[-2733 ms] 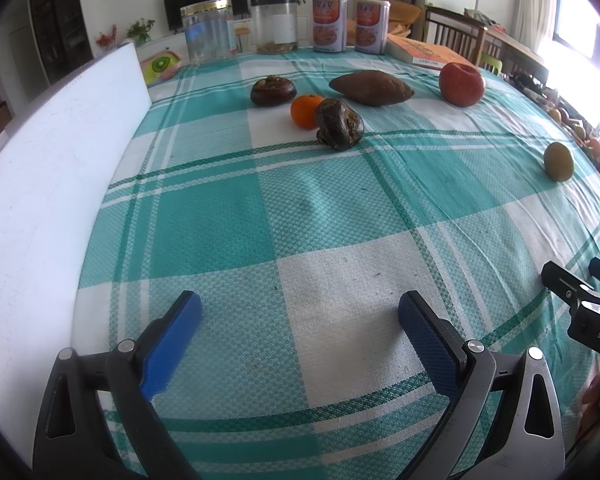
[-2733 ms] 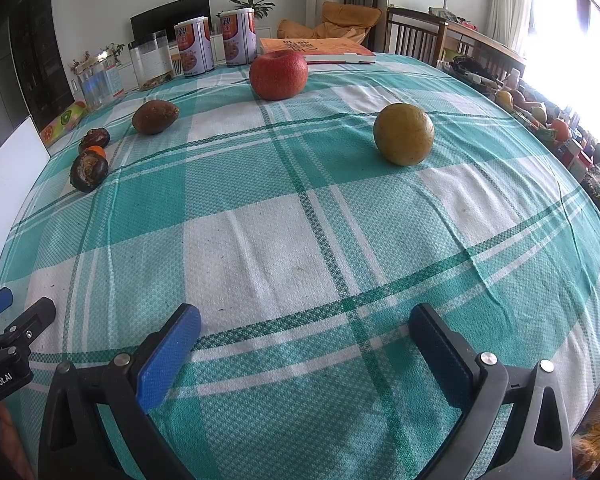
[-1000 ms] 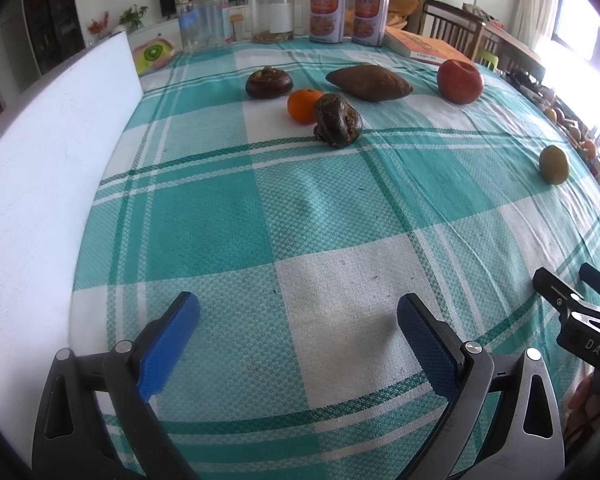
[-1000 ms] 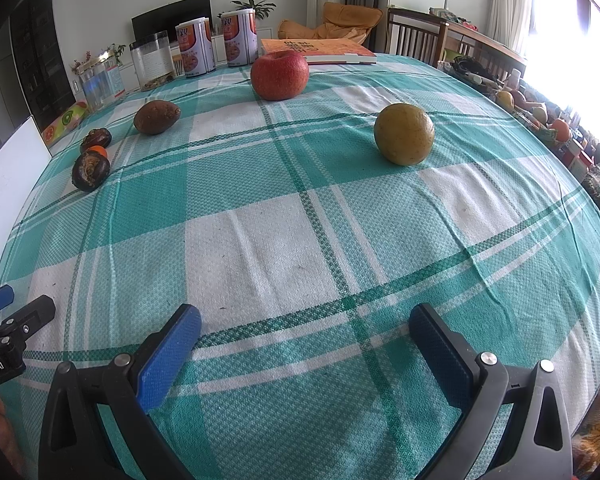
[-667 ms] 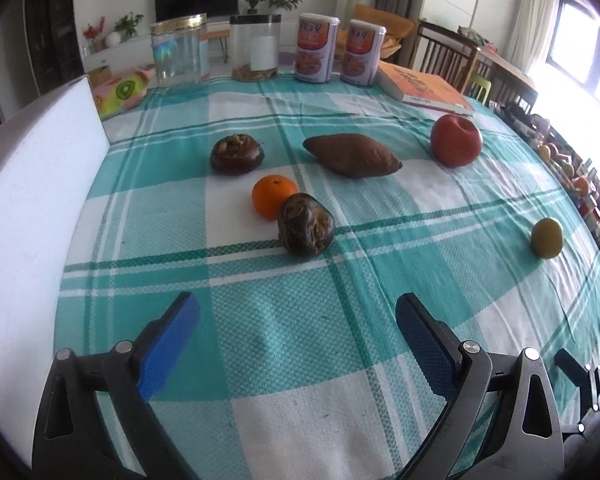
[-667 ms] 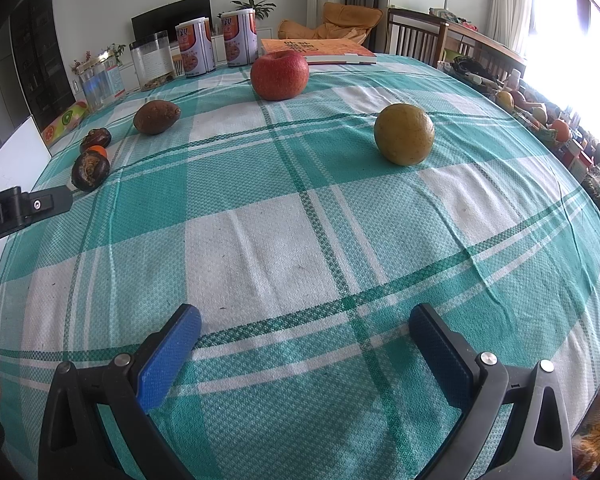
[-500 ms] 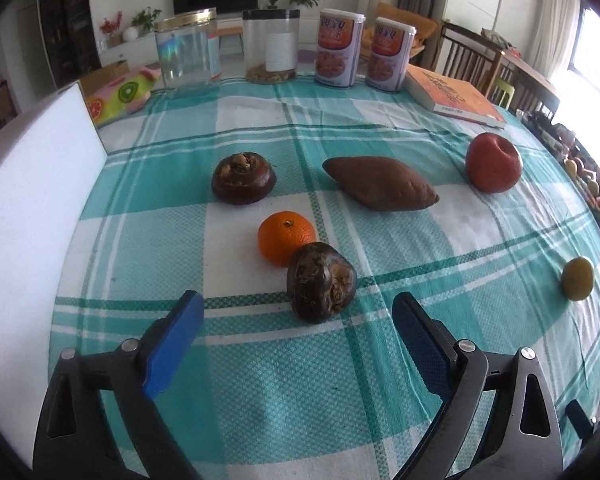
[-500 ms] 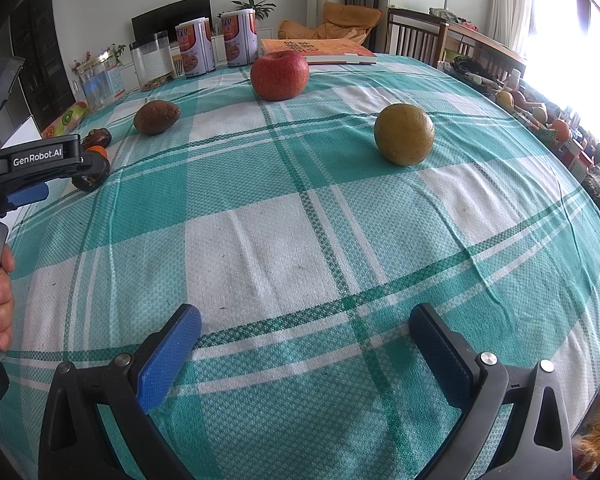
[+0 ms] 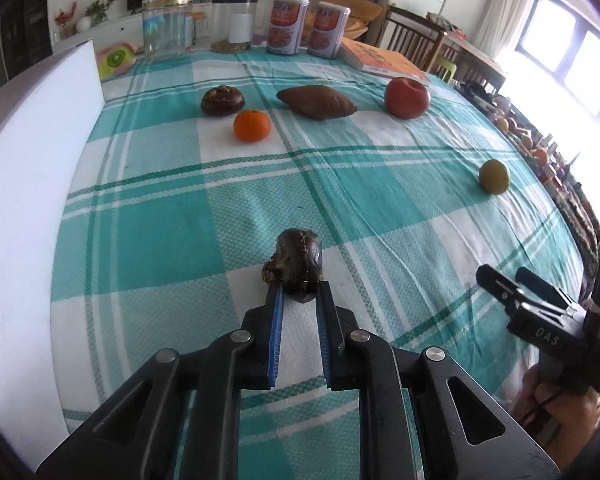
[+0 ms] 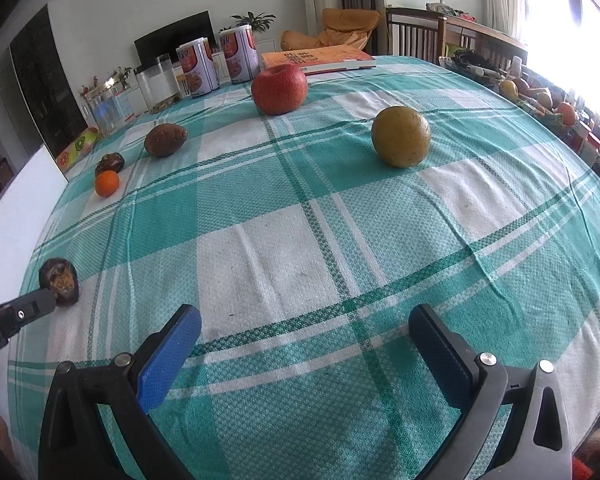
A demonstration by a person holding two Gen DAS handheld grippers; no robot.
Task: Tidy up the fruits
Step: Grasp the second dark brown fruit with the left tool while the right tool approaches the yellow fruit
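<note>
Gripping a dark wrinkled fruit (image 9: pixel 299 265) between the left gripper (image 9: pixel 299 300) fingertips, low over the checked counter (image 9: pixel 380 208).

Clamped only at its near end, the fruit is projecting straight ahead of the fingers, long axis running away from the camera toward the tangerine (image 9: pixel 252 125). The right gripper (image 10: pixel 304 344) is hanging spread wide and empty, nearer the yellow-green citrus (image 10: pixel 401 136) and red apple (image 10: pixel 279 89).

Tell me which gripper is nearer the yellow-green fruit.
Right. The right gripper hangs open on the near side of the yellow-green fruit; the left gripper, shut on a dark wrinkled fruit, sits farther left.
</note>
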